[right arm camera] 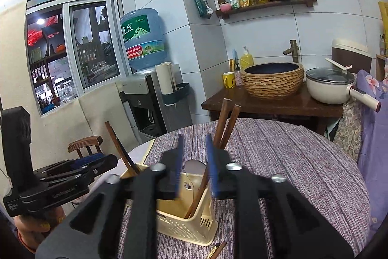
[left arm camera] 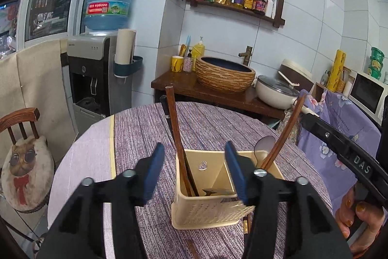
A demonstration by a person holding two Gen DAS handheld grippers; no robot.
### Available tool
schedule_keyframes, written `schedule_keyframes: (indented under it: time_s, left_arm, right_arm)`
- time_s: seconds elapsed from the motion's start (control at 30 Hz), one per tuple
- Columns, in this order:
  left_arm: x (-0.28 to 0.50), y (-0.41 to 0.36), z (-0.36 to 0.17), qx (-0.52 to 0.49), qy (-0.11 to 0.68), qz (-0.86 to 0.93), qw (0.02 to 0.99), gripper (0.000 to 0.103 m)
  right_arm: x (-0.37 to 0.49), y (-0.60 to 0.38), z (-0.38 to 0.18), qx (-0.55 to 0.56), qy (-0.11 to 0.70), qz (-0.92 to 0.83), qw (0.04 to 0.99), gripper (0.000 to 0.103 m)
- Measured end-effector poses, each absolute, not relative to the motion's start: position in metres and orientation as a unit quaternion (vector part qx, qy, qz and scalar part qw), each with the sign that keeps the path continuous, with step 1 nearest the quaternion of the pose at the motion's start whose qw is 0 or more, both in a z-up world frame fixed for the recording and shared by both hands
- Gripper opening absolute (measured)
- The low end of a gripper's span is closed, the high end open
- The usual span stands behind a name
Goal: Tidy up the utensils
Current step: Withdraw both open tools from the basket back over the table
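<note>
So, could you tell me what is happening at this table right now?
A person is sorting utensils into a cream utensil caddy on the round table. Wooden chopsticks and a spoon already stand in its compartments. The left hand-held gripper and the right hand-held gripper both hover open above it, holding nothing.

Your right gripper (right arm camera: 194, 162) hangs open above the cream utensil holder (right arm camera: 191, 222). Two brown chopsticks (right arm camera: 224, 123) lean out just beyond its right finger. Your left gripper (right arm camera: 80, 165) sits off to its left.
</note>
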State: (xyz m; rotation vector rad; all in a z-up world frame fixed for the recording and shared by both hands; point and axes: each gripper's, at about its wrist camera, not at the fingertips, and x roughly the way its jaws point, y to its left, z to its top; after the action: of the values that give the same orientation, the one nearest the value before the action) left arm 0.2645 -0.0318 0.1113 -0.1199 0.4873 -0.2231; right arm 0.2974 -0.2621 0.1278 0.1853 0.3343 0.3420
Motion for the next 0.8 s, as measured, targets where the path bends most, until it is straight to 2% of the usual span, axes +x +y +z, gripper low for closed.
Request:
schedule_keyframes:
  time_s: [0.17,0.33,0.47,0.63,0.8]
  left_arm:
    - [0.244,-0.022,0.103,-0.072,0.245,-0.104,0.961,0.07]
    - [0.227,-0.017,0.076,-0.061,0.272,-0.076,0.957,0.071]
    - [0.22,-0.014,0.038,-0.061,0.322,-0.062,0.943,0.07]
    - [0.219,-0.014,-0.008,-0.07,0.389,-0.059,0.916,0.048]
    - [0.215,-0.009,-0.031,-0.082,0.419,-0.054,0.903,0.044]
  right_arm:
    - [0.274,-0.269,0.118,0.094,0.18,0.135,0.97,0.048]
    - [0.267,-0.273,0.081,0.089,0.253,0.105,0.958,0.05]
    - [0.262,-0.264,0.03,0.068,0.328,0.087,0.938,0.05]
    - [0.255,-0.25,-0.021,0.055,0.395,0.073,0.914,0.05]
    - [0.252,-0.239,-0.036,0.048,0.417,0.072,0.905,0.05]
